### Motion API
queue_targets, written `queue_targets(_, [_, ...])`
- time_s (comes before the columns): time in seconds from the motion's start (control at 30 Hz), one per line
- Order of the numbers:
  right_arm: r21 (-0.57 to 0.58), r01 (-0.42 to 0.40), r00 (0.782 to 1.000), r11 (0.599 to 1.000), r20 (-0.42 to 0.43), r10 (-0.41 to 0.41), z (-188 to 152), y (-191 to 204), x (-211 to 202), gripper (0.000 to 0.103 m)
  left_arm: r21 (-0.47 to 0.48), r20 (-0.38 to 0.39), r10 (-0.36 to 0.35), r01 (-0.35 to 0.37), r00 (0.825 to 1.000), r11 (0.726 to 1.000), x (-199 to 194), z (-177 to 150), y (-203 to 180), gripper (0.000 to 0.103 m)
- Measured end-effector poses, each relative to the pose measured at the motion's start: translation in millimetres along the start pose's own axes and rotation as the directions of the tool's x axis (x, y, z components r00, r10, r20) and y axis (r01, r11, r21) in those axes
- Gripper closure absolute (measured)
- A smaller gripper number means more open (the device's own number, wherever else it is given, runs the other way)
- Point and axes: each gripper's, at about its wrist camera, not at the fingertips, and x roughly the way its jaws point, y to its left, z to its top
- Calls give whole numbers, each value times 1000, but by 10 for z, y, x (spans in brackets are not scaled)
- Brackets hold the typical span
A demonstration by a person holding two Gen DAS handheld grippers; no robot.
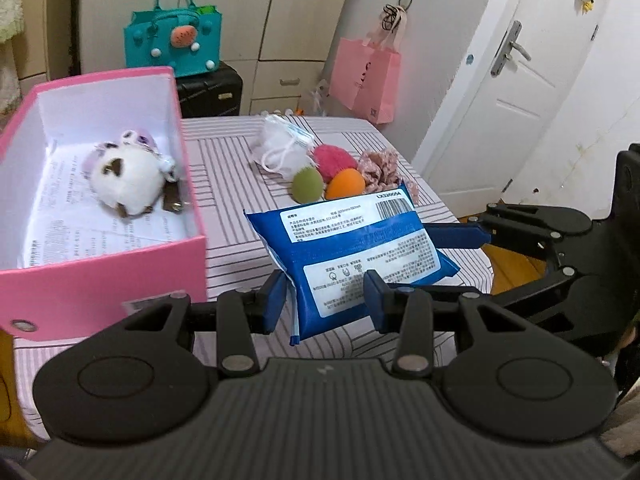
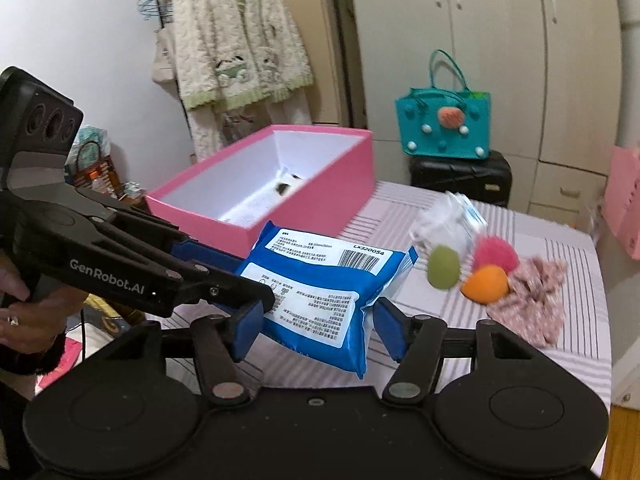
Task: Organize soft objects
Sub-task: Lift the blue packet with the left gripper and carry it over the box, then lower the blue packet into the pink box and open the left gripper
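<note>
A blue tissue pack [image 1: 352, 248] is held above the striped table, gripped from two sides. My left gripper [image 1: 326, 298] is shut on its near edge. My right gripper [image 2: 316, 320] is shut on the same blue tissue pack [image 2: 320, 284], and its fingers [image 1: 460, 236] also reach in from the right in the left wrist view. An open pink box [image 1: 192, 264] stands to the left with a white plush toy [image 1: 124, 182] inside. Green [image 1: 307, 186], orange [image 1: 345, 185] and pink [image 1: 334, 160] soft balls, a floral cloth [image 1: 380, 166] and a white pouch [image 1: 282, 148] lie beyond the pack.
The table [image 1: 224, 160] has a striped cloth; its right edge drops to the floor near a white door [image 1: 520, 92]. A teal bag [image 1: 172, 36] sits on a black case [image 1: 210, 92] behind the box. A pink paper bag [image 1: 366, 78] hangs on the wall.
</note>
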Motion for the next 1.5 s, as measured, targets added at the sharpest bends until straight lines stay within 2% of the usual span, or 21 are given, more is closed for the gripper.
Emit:
queue_targets(0.27, [-96,-48,999,994,-6,48,310,288,6,34,8,36,53,-53,998,999,-373,27,102,63])
queue_targets(0.43, [-152,-71,997,986,0,72,518,476,82,33,11,80,112,-113,990,993,-574,45,200,63])
queue_targets(0.6, [-175,-93,995,980,8,96,764,580,303,33,-29,119,165,-162,979,986,-685,175,435,63])
queue_targets(0.77, [-159,-124,992,980,-14,123,973,615,632,34,-69,119,214,-207,970,976,-667,345,742,63])
queue_targets(0.9, [-162,-124,992,979,-53,117,1085,663,935,37,-102,78,239,-231,968,968,-558,467,1024,63])
queue_targets(1.07, [-103,-142,979,984,-162,124,1187,587,1382,49,-95,-7,295,-294,955,951,-299,604,1340,63])
queue_targets(1.23, [-100,-135,968,986,-225,110,1175,611,1567,50,-75,-82,306,-312,948,947,-140,640,1484,63])
queue_targets(1.33, [-144,-116,961,983,-266,75,1182,683,1610,50,-45,-117,306,-313,945,949,-89,629,1490,63])
queue_targets(1.5, [-272,-84,936,959,-350,-18,1199,825,1719,50,-11,-180,290,-297,940,955,39,609,1505,63])
